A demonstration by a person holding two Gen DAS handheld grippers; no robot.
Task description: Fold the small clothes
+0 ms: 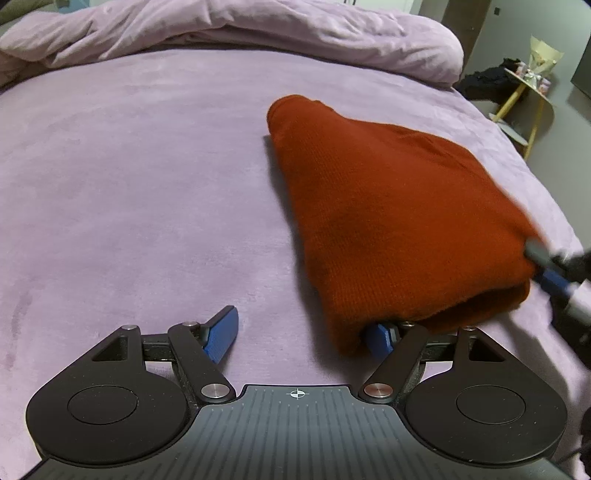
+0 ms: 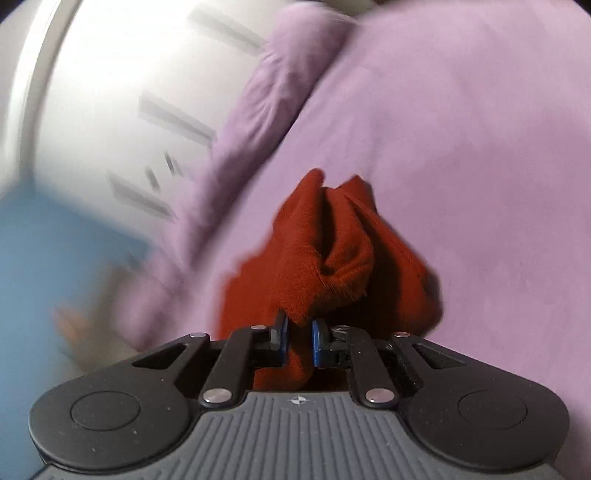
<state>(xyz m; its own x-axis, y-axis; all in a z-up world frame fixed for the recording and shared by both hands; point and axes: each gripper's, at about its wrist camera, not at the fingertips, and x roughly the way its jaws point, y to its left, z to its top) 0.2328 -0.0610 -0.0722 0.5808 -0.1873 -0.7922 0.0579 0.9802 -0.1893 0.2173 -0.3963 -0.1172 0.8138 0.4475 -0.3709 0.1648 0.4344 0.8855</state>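
A rust-red knit garment (image 1: 391, 214) lies folded into a thick bundle on the purple bed sheet (image 1: 140, 192), right of centre in the left wrist view. My left gripper (image 1: 301, 336) stands open just in front of it. Its left blue pad (image 1: 223, 334) rests on bare sheet, and its right pad (image 1: 380, 338) is tucked under the garment's near corner. My right gripper (image 2: 300, 338) is shut on a bunched edge of the red garment (image 2: 325, 251). From the left wrist it shows, blurred, as the right gripper (image 1: 550, 266) at the bundle's right corner.
A rumpled purple duvet (image 1: 229, 33) lies along the far side of the bed. Beyond the bed's right edge stand a yellow-legged side table (image 1: 528, 96) and dark clothes (image 1: 487, 83). The right wrist view is blurred, with a white panelled wall (image 2: 110, 92) and something blue (image 2: 55, 266).
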